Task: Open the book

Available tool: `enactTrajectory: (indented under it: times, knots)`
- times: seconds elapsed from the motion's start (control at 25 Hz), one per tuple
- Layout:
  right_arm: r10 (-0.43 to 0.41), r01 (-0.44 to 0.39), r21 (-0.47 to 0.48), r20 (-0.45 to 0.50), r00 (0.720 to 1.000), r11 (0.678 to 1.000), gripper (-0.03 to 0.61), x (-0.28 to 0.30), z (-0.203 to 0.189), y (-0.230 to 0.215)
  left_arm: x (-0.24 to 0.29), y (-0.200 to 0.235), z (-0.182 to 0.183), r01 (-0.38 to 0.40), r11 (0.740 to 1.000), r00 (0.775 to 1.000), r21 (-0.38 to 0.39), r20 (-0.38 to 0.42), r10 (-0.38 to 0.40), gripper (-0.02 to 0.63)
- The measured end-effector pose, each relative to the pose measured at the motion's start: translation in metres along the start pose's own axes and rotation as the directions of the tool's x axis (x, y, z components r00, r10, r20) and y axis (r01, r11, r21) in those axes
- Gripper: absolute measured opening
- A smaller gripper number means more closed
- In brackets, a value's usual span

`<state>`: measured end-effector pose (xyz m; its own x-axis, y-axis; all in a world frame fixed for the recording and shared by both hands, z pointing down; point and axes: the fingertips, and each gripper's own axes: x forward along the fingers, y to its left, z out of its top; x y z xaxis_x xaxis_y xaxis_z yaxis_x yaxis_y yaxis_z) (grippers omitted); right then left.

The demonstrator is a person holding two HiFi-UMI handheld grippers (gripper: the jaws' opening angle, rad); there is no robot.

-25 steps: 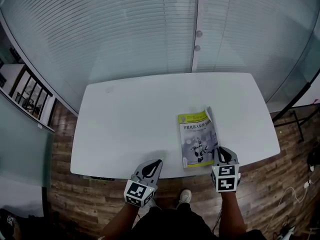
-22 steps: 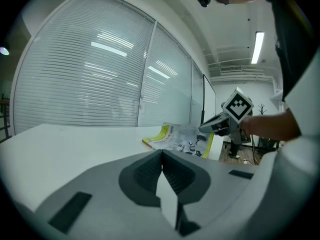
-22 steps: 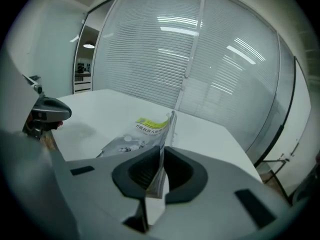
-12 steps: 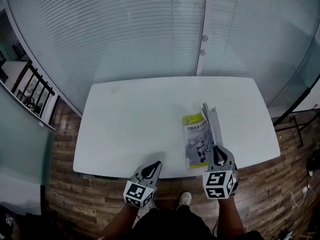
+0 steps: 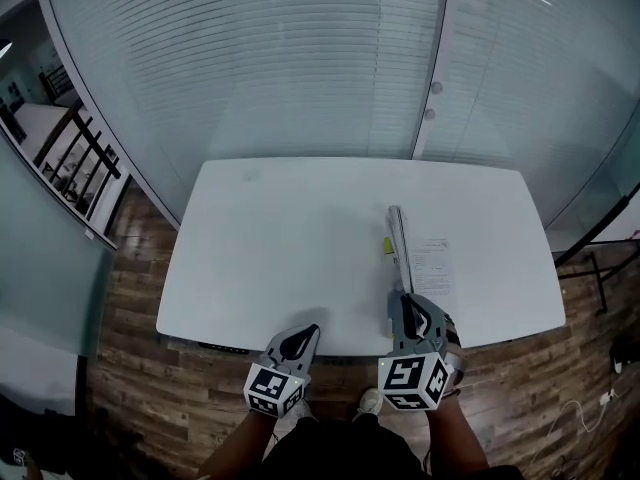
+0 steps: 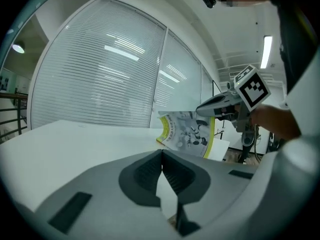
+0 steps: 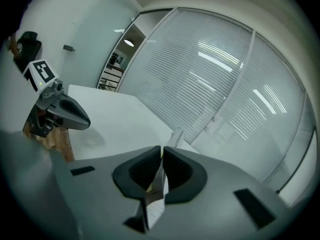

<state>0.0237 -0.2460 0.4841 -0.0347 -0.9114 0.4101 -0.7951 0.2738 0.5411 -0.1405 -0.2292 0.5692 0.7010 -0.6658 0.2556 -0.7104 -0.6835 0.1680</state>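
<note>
White table (image 5: pixel 280 248) | right claw (image 5: pixel 404 306) just closing on upright book cover (image 5: pixel 396 243)

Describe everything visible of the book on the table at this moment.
The book is a thin paperback lying near the white table's front right edge. Its glossy cover, yellow-edged with a grey robot picture, is lifted and stands almost upright, baring a white printed page that lies flat. The right gripper, whose jaws have just been closing, pinches the cover's near edge. The left gripper is shut, apart from it.
</note>
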Motion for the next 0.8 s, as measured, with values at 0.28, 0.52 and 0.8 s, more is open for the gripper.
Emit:
enactTrajectory:
  times: [0.28, 0.52, 0.8]
  knots:
    - [0.091, -0.087, -0.086, 0.051, 0.995, 0.993, 0.020, 0.015, 0.028, 0.049, -0.023, 0.027, -0.003, -0.070, 0.998, 0.997, -0.009, 0.017, 0.070, 0.014]
    - [0.183, -0.172, -0.141, 0.074, 0.980, 0.975, 0.018, 0.026, 0.039, 0.095, -0.040, 0.040, -0.006, -0.123, 0.992, 0.992, -0.026, 0.020, 0.123, 0.014]
    - [0.239, -0.214, -0.236, 0.081, 0.968, 0.948, 0.018, 0.046, 0.038, 0.148, -0.055, 0.050, -0.011, -0.162, 0.986, 0.986, -0.037, 0.021, 0.163, 0.014]
